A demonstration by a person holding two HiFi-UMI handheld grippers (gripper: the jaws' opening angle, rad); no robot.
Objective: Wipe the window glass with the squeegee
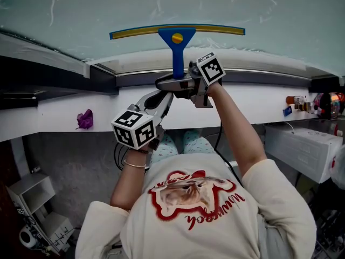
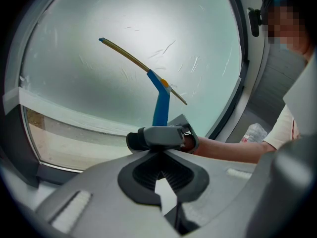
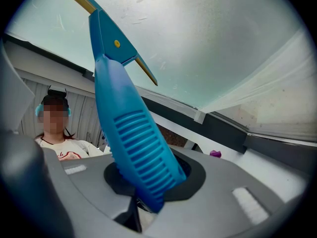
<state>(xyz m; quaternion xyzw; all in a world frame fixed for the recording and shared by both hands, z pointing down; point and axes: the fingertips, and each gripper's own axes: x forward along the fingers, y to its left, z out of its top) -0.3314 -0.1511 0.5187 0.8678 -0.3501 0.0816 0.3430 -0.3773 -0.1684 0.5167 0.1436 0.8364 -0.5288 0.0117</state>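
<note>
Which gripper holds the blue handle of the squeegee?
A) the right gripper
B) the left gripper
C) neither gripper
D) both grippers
A: the right gripper has its jaws shut on the handle of the squeegee, while the left gripper has its jaws together with nothing between them.

Squeegee [image 3: 133,148]: blue plastic handle, semi-gloss, moulded ribs on grip; blade strip yellow, matt, looks rubbery. Window glass [image 1: 161,4]: pale green, hazy, w/ white streaks + smears. Right gripper [image 3: 143,185] & left gripper [image 2: 161,175]: grey plastic shells, matt, smooth; jaw linings black, ribbed, rubber-like. Marker cubes [image 1: 135,128]: matt white faces, black print. Window sill [image 1: 259,104]: white, smooth, low sheen. Shirt [image 1: 205,225]: cream cloth, soft, red print on chest. Purple scrap [image 1: 84,120] on sill: crumpled, material n/d.
</note>
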